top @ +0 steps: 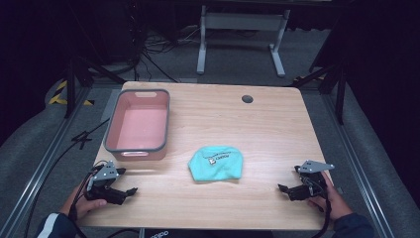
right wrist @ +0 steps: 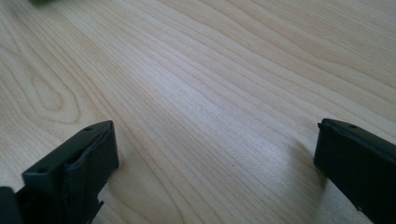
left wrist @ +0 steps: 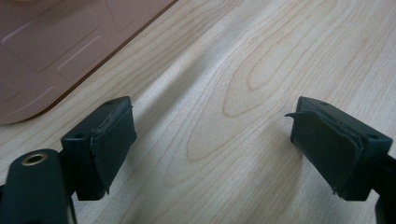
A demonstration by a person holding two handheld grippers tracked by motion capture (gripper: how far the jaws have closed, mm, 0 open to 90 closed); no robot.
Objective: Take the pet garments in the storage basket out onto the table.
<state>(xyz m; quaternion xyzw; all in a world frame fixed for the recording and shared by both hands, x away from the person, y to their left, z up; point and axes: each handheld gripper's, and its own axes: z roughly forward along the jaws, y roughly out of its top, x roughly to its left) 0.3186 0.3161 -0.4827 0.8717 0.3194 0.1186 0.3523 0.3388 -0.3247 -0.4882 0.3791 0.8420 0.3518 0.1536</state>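
Note:
A crumpled teal cloth (top: 216,162) with a small label lies near the middle of the wooden table (top: 257,124). A pink bin with a grey rim (top: 139,124) stands at the table's left; its side wall (left wrist: 51,46) fills the upper left of the left gripper view. My left gripper (top: 130,190) rests low at the front left corner, open, with bare wood between its jaws (left wrist: 210,135). At the front right, my right gripper (top: 282,188) is also open over bare wood (right wrist: 215,154). Both point inward toward the cloth.
A dark round grommet hole (top: 247,98) sits near the table's far edge. Behind the table stand a white desk frame (top: 240,34) and loose cables on grey carpet. Black rails run along both sides of the table.

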